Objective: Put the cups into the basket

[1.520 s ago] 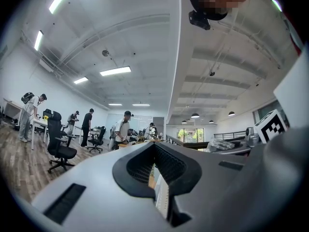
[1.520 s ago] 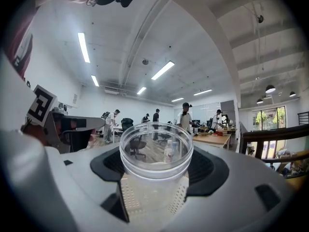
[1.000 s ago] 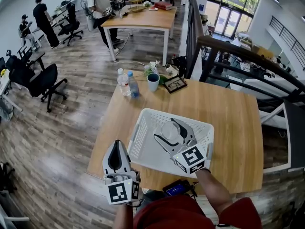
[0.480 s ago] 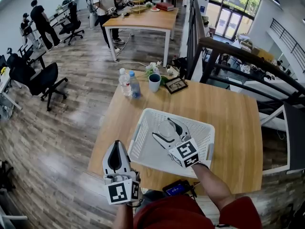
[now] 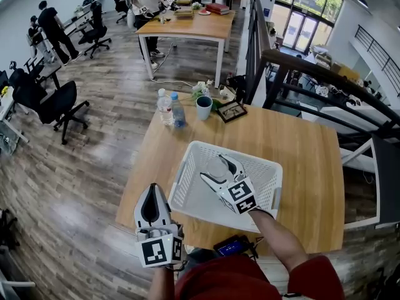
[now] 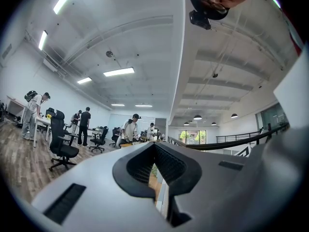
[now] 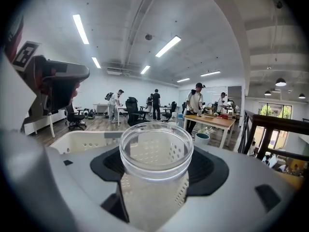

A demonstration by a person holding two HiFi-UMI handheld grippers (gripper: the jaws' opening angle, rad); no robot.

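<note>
Light, clear cup [image 7: 155, 175] is being pinched mid-wall by the right gripper [image 5: 217, 168] within the basket [image 5: 179, 179]; its thin, slippery wall is being judged crushable. The left gripper [image 5: 152, 199] is being held pressed together, empty.

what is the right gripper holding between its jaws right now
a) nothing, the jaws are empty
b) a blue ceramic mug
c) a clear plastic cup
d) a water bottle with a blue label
C: the right gripper view shows the right gripper with its jaws closed on a clear plastic cup, open end up, and the head view places it over the white perforated plastic basket.
</note>
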